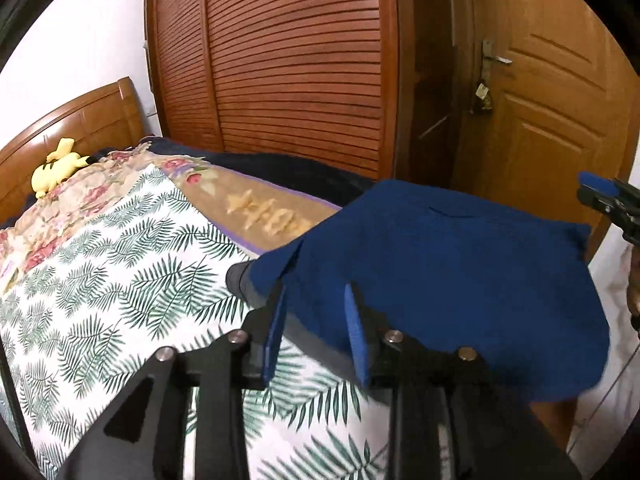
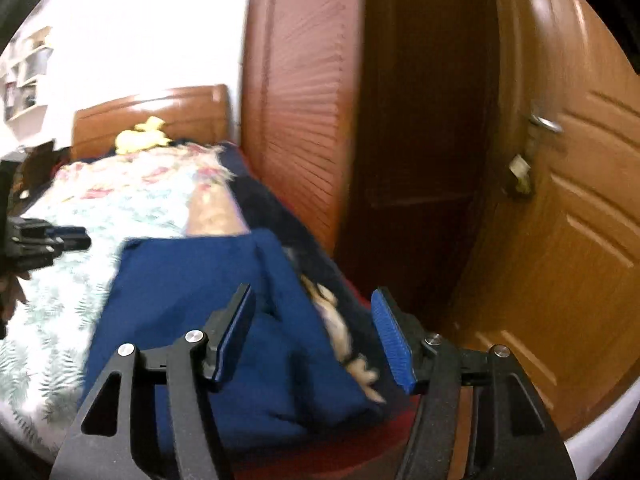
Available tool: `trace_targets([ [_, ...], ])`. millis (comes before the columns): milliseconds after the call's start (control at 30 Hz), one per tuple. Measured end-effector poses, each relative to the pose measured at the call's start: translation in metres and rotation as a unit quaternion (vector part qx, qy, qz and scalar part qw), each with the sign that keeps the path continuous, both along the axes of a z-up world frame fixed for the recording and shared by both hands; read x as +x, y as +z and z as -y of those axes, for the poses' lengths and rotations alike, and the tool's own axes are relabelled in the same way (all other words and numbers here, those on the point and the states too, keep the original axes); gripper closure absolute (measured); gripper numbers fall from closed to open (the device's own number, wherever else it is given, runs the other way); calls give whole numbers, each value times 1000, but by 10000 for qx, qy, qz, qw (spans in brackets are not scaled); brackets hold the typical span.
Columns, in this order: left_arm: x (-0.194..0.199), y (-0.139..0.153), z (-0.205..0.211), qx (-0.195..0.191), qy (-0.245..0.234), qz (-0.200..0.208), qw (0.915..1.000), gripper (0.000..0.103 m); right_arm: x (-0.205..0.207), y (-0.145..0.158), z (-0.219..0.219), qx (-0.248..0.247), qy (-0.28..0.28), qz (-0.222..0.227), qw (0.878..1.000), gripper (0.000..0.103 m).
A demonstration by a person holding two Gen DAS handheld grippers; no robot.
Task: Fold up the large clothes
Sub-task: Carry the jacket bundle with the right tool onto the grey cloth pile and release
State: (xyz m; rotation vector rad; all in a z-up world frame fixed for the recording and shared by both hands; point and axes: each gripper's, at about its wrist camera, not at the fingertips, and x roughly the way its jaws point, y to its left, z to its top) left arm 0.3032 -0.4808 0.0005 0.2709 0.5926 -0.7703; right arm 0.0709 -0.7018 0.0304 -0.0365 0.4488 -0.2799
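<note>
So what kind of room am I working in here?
A bedroom, most likely: a bed with a wooden headboard, a louvered wardrobe beside it, and a panelled door.

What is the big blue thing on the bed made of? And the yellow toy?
The blue garment looks like soft matte woven or knit cloth: it drapes and folds limply. The yellow toy looks like fuzzy plush fabric, probably stuffed, though it is too small to be sure.
</note>
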Motion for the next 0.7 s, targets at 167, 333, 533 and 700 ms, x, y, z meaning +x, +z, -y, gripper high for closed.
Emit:
trace_targets([
  [167, -31, 6, -36, -242, -24, -18, 9997, 71, 28, -14, -26, 210, 665, -409, 9967, 41],
  [333, -58, 15, -76, -343, 44, 105, 9993, 69, 57, -57, -17, 492, 311, -1017, 9931, 41],
  [533, -86, 25, -121, -396, 175, 316, 9986, 68, 57, -77, -9, 557, 61, -1176, 9915, 41],
  [700, -103, 33, -153, -290, 313, 357, 9985, 67, 43, -46, -34, 264, -134, -940, 9951, 42],
])
